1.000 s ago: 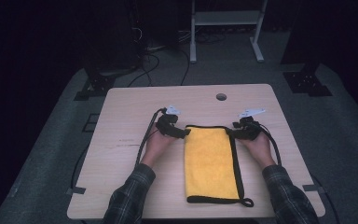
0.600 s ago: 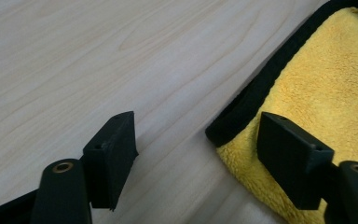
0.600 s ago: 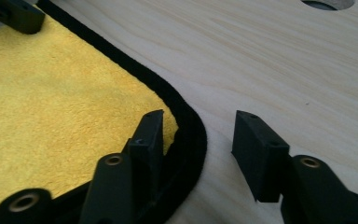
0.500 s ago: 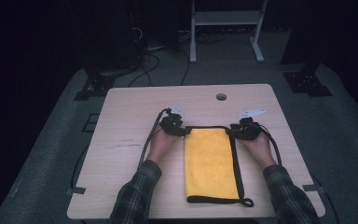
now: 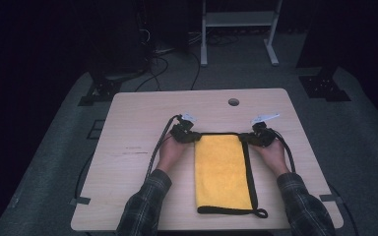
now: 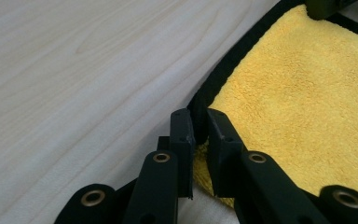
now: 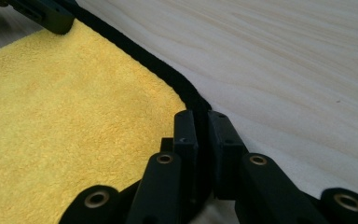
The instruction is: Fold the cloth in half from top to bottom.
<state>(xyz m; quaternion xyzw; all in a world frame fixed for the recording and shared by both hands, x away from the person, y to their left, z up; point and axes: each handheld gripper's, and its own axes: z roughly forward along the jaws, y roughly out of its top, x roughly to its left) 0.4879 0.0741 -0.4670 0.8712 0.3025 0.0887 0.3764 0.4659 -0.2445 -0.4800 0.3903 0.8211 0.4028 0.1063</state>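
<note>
A yellow towel (image 5: 223, 169) with black edging lies folded lengthwise on the light wooden table (image 5: 138, 118). My left gripper (image 5: 193, 136) sits at the towel's far left corner; its jaws have just been closing and now pinch the black-edged corner of the towel (image 6: 279, 93) between them. My right gripper (image 5: 252, 137) sits at the far right corner, its jaws also just closed on the towel's (image 7: 65, 112) black hem. In the left gripper view my left gripper (image 6: 200, 126) grips the edge; in the right gripper view my right gripper (image 7: 203, 126) does the same.
A round cable hole (image 5: 234, 102) lies in the table near its far edge. Cables (image 5: 160, 142) trail from the grippers over the table's left and right sides. A white stand (image 5: 236, 29) and dark equipment stand on the floor beyond.
Both grippers' jaws have closed on the towel's far corners. The left hand has shifted slightly toward the towel's corner; the right hand has stayed put.
</note>
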